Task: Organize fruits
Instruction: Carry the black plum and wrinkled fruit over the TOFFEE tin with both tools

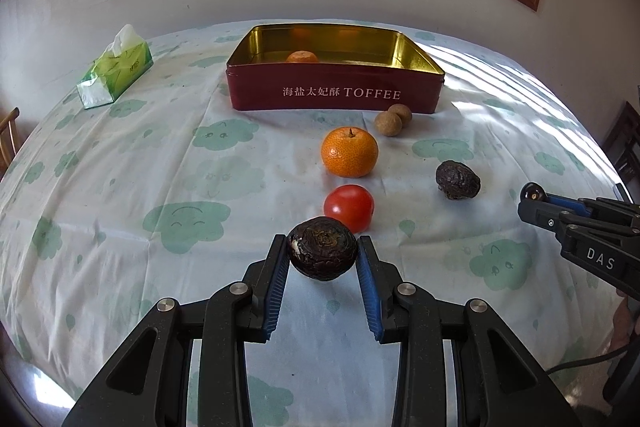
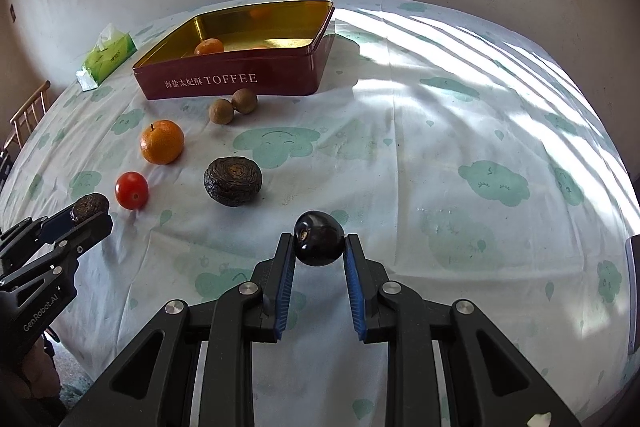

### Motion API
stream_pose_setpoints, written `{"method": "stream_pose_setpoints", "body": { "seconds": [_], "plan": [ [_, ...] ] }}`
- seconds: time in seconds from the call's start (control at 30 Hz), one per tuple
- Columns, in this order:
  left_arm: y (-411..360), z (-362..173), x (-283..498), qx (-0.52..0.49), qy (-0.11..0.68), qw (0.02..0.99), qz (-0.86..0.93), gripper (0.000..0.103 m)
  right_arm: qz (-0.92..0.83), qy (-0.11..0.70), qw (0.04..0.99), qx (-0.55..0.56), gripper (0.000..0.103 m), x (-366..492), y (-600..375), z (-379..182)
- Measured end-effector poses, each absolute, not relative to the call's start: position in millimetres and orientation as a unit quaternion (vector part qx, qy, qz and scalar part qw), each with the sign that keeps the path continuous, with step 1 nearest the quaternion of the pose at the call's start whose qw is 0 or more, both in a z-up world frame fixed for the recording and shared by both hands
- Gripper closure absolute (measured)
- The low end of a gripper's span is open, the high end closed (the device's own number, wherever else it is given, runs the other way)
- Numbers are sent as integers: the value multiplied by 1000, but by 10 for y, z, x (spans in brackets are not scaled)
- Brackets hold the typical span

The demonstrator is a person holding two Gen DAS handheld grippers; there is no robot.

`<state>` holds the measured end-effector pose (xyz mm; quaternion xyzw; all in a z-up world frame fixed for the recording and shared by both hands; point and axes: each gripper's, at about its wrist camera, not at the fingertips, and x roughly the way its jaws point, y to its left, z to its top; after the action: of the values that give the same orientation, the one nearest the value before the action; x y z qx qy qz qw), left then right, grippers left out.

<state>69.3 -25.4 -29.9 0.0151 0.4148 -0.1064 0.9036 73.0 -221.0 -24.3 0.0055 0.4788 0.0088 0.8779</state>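
Note:
My left gripper point(image 1: 322, 255) is shut on a dark wrinkled fruit point(image 1: 322, 254) and holds it above the cloth; it also shows in the right wrist view point(image 2: 90, 207). My right gripper point(image 2: 319, 245) is shut on a shiny dark plum point(image 2: 319, 243), seen at the right edge of the left wrist view point(image 1: 533, 192). On the cloth lie a tomato point(image 1: 349, 207), an orange point(image 1: 349, 151), two small brown fruits point(image 1: 393, 119) and another dark wrinkled fruit point(image 1: 457, 180). A red TOFFEE tin point(image 1: 340, 95) holds one small orange point(image 1: 302, 57).
A green tissue pack point(image 1: 116, 69) lies at the far left of the table. A wall with a wood-framed window stands behind the table. Wooden chairs point(image 2: 28, 111) stand at the table's sides. Sunlight stripes fall on the right part of the cloth.

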Motion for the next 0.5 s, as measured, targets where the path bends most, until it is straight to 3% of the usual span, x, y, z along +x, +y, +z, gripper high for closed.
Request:
{"method": "stream_pose_setpoints", "body": {
  "seconds": [0.5],
  "plan": [
    [-33, -131, 1045, -2, 403, 912, -82, 68, 13, 471, 882, -1, 80, 1051, -2138, -85]
  ]
}}
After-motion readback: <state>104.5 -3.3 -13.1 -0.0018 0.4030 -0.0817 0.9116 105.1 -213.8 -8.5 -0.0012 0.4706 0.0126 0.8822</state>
